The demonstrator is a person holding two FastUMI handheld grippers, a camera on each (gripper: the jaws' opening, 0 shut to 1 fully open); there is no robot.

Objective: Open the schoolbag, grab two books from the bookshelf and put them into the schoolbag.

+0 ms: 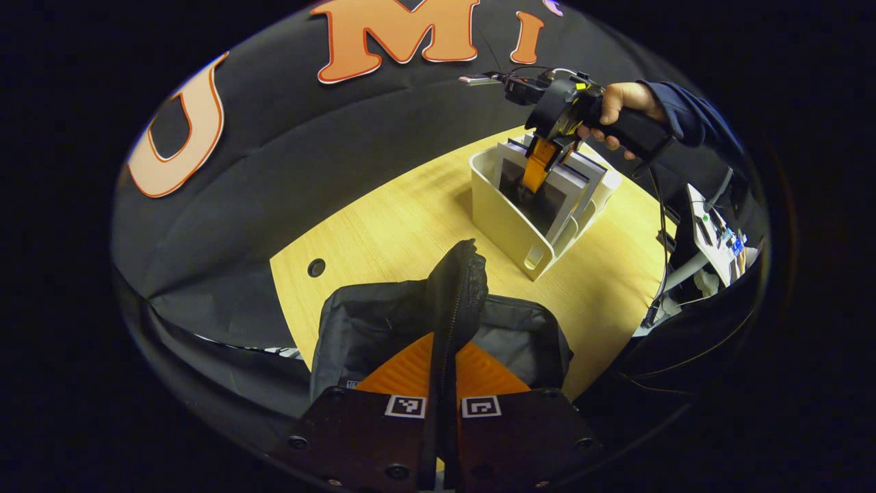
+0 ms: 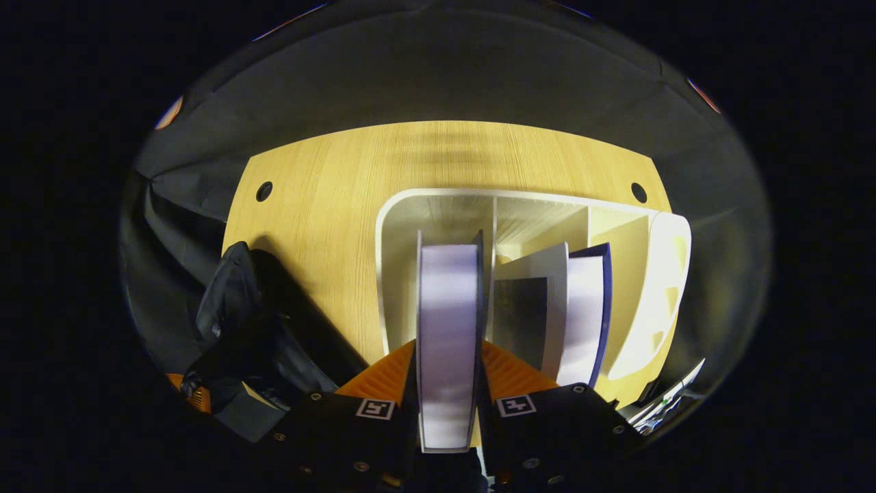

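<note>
The first book is pinched at its top edge between the right gripper fingers, upright in the white bookshelf. It is judged stiff, fairly heavy and smooth-covered, so a deep hold is advised. The schoolbag flap, soft and limp, is clamped by the left gripper. A neighbouring book leans just beside.

The table is showing a pale yellow wood grain with two small dark round holes. The bookshelf is looking creamy white. The schoolbag is appearing black throughout, zipper edge included. The gripped book is showing white page edges between dark covers; its neighbour is showing white pages under a dark blue cover. A dark blue sleeve is covering the person's arm.
</note>
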